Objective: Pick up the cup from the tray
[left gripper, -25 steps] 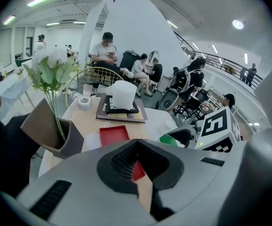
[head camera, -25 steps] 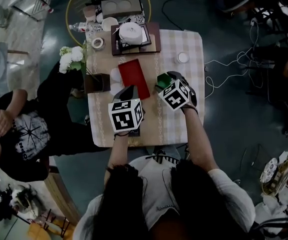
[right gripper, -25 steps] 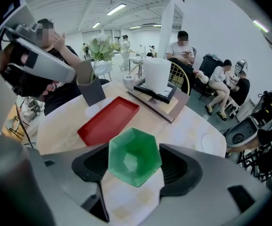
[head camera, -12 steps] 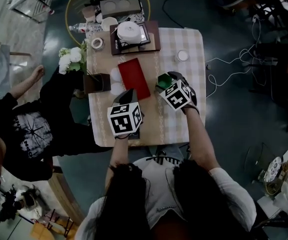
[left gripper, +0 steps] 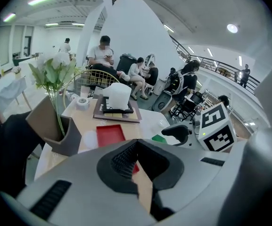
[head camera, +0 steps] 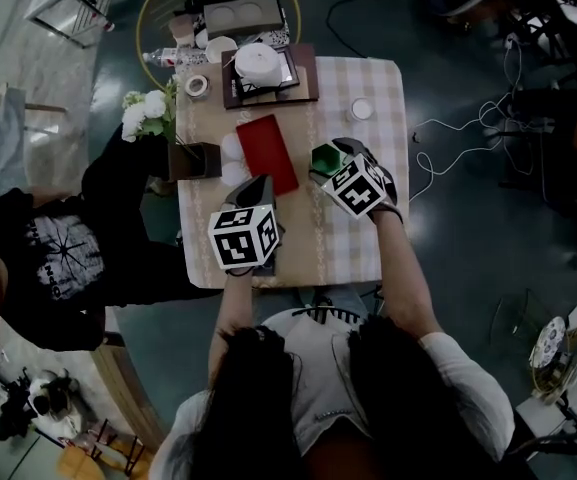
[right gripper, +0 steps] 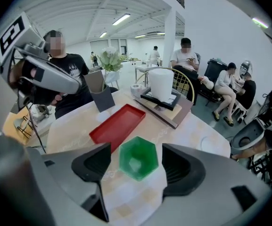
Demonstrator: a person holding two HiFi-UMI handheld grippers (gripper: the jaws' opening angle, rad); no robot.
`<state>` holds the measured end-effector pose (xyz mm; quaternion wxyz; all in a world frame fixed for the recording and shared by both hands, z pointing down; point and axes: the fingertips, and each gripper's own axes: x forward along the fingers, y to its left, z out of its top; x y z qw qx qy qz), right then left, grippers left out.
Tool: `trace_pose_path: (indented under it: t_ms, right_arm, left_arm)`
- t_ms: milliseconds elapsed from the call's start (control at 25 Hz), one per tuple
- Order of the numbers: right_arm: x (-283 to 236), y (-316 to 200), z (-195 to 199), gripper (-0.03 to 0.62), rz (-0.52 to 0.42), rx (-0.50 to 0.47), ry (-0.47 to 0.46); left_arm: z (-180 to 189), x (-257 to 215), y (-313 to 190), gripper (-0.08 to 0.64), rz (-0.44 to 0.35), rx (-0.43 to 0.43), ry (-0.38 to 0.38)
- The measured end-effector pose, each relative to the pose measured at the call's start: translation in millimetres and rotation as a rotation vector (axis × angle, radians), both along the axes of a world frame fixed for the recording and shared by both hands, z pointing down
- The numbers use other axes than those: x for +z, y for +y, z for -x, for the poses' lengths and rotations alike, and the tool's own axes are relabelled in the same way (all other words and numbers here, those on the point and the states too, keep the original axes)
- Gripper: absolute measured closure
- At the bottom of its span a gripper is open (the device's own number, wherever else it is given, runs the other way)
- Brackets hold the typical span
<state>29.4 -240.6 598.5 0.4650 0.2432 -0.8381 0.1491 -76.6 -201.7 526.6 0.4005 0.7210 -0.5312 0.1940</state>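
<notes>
Over the table (head camera: pixel 353 243), head view: red tray (head camera: pixel 266 153) lies bare near the middle. Green cup (head camera: pixel 324 157) is just right of it, off the tray, on the checked table top. Right gripper (head camera: pixel 336 158) reaches over the cup. Left gripper (head camera: pixel 259 190) hangs over the near left part of the table, by the tray's near end, touching nothing I can make out. View is dark, so contact at the cup is not readable from up here.

Left gripper view: jaw tips together, nothing between them, clenched on air. Tray (left gripper: pixel 110 134) and a sliver of the cup (left gripper: pixel 158 138) show beyond.

Right gripper view: jaws spread wide, cup (right gripper: pixel 137 157) between them, mouth up, a thin gap showing on each side. Pads do not press it, so the gripper is released and holds nothing. Cup seems to stand on the table, though it could be just clear of it; hard to say from this angle. Tray (right gripper: pixel 119 124) lies beyond to the left, apart from the cup.

Progress, my reading: approach done, jaws lined up round the cup. Left to do: close on it, then lift.
</notes>
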Motion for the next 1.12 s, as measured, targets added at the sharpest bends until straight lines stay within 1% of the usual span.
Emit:
trace_pose_path:
  t_ms: [80,120,280,400,520,560,600,720,800,880,1000,1120]
  right_arm:
    - [-11,4,0,0.267,-0.004,-0.014,-0.02]
    - [-18,4,-1,0.267,-0.011,-0.004,-0.039]
    - [-52,6,-2,0.268,-0.02,0.08,-0.173]
    - [-77,14,-4,0.268,-0.015,0.111,-0.251]
    - [-97,22,-10,0.271,-0.033,0.146,-0.287]
    - [-102,24,-12,0.281,-0.036,0.164,-0.292]
    - [-106,27,-15,0.306,-0.036,0.186,-0.299]
    - [-115,39,-22,0.417,-0.04,0.241,-0.33]
    - [-118,45,-29,0.5,-0.073,0.266,-0.333]
    - [-121,51,-32,0.557,-0.098,0.293,-0.342]
    - [-125,61,-31,0.579,-0.088,0.332,-0.371]
    - [-125,71,-29,0.581,-0.089,0.383,-0.388]
  left_arm:
    - [1,-4,1,0.552,-0.012,-0.013,-0.008]
    - [1,-7,1,0.552,-0.019,-0.021,-0.009]
    - [-1,-19,5,0.552,-0.05,-0.044,-0.01]
    - [-4,-28,9,0.552,-0.075,-0.055,-0.016]
    - [-9,-38,16,0.552,-0.1,-0.056,-0.017]
    - [-11,-41,18,0.552,-0.109,-0.056,-0.017]
    - [-12,-44,20,0.552,-0.117,-0.055,-0.016]
    - [-21,-49,30,0.552,-0.129,-0.05,-0.01]
    - [-30,-52,37,0.552,-0.137,-0.043,-0.001]
    - [-36,-55,44,0.552,-0.146,-0.031,0.001]
    - [-40,-61,49,0.552,-0.165,-0.028,0.0]
    - [-40,-67,52,0.552,-0.182,-0.037,0.005]
